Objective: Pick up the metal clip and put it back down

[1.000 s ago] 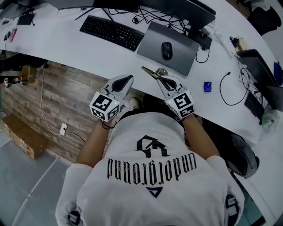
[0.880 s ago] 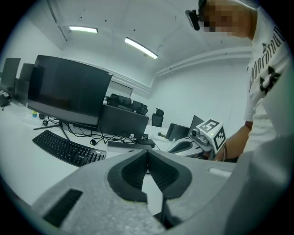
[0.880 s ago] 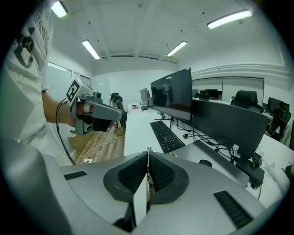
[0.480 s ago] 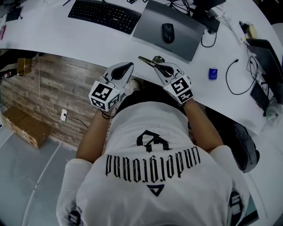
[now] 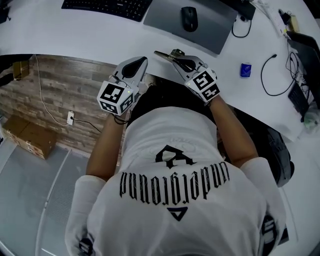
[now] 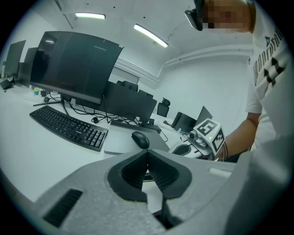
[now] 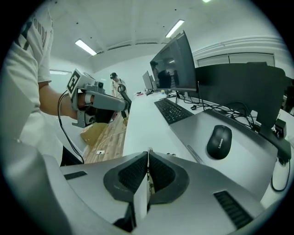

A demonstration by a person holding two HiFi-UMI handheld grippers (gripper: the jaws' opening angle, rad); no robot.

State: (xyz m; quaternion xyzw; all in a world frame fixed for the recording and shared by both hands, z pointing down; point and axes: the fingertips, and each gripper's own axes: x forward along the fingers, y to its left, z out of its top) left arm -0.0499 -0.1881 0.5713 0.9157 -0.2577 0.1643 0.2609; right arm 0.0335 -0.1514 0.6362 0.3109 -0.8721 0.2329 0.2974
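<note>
The right gripper (image 7: 148,161) is clamped on the metal clip (image 5: 164,54) — the thin clip pokes out past the jaw tips, at the near edge of the white desk (image 5: 75,37), short of the grey mat (image 5: 165,22) and mouse (image 5: 189,12). The left gripper (image 6: 147,158) sits near it — jaws together, empty.

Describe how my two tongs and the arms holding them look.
The left tongs and right tongs both have pale grey moulded shells with dark ribbed pads inside. Each carries a white cube printed with black square markers. The person wears a white short-sleeved T-shirt with black lettering, and a dark band circles the left wrist.
</note>
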